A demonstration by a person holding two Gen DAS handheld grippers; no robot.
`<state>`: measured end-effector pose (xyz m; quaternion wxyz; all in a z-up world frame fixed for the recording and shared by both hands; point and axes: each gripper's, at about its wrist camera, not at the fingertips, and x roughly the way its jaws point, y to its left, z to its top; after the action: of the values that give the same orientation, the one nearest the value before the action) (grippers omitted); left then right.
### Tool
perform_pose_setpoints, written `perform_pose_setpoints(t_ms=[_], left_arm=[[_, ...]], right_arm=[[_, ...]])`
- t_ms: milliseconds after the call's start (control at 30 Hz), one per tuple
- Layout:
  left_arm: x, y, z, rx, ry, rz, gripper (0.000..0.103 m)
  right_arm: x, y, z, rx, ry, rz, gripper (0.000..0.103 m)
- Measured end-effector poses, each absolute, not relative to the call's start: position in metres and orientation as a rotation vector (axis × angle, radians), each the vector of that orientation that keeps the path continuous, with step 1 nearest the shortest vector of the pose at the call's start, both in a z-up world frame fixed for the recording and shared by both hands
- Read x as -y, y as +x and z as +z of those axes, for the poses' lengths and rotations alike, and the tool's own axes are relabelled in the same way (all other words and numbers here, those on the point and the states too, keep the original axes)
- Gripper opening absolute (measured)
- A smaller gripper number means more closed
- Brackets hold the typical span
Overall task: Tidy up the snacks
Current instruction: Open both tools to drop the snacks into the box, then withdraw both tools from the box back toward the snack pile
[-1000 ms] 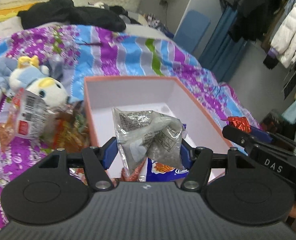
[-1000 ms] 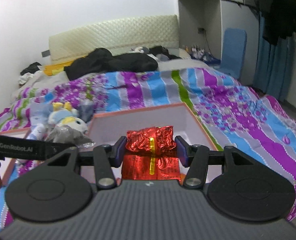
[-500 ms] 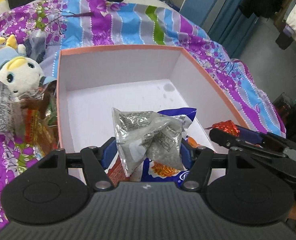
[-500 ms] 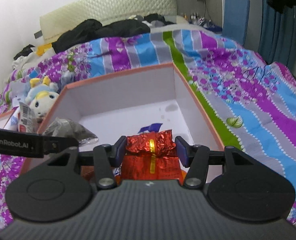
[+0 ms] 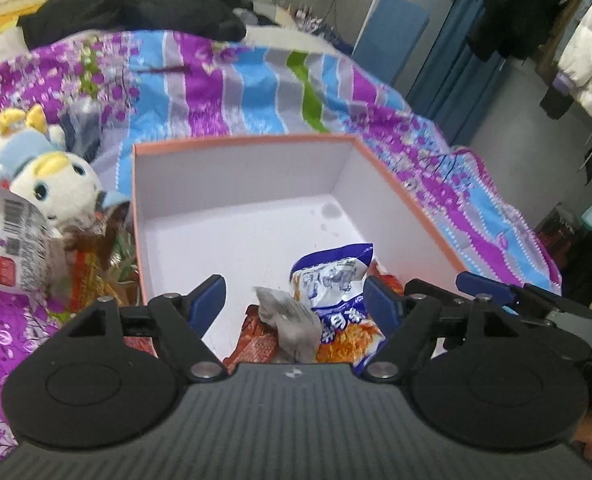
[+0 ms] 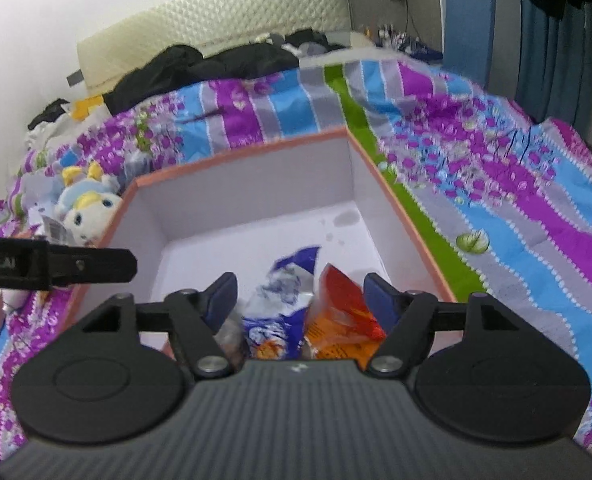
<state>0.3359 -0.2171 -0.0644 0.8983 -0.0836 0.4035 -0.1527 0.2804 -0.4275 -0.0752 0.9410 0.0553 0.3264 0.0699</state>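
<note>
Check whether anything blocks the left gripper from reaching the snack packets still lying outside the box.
The box's left wall stands between the left gripper, jaws opening over the box, and the outside packets. The plush toy sits behind them.

Striped bedspread (image 5: pixel 231 80) under box (image 5: pixel 239 176), plush toy (image 5: pixel 51 184)

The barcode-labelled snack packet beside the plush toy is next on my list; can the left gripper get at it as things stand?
Probably yes. The left gripper, jaws opening with nothing pressed between them, hangs over the orange-rimmed white box. The white barcode-labelled snack packet lies outside the box's left wall, uncovered; only that wall stands between.
</note>
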Motion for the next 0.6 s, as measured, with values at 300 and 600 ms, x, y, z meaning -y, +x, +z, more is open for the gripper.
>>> perform_pose_setpoints(t_ms=[300, 600], left_arm=[[0.185, 0.276, -0.003, -0.722, -0.18, -0.322, 0.08], [0.145, 0.22, 0.031, -0.637, -0.215, -0.34, 0.08]], right_arm=[[0.402, 0.234, -0.017, -0.55, 0.107, 0.161, 0.072], [0.368, 0.185, 0.012, -0.48, 0.083, 0.164, 0.072]])
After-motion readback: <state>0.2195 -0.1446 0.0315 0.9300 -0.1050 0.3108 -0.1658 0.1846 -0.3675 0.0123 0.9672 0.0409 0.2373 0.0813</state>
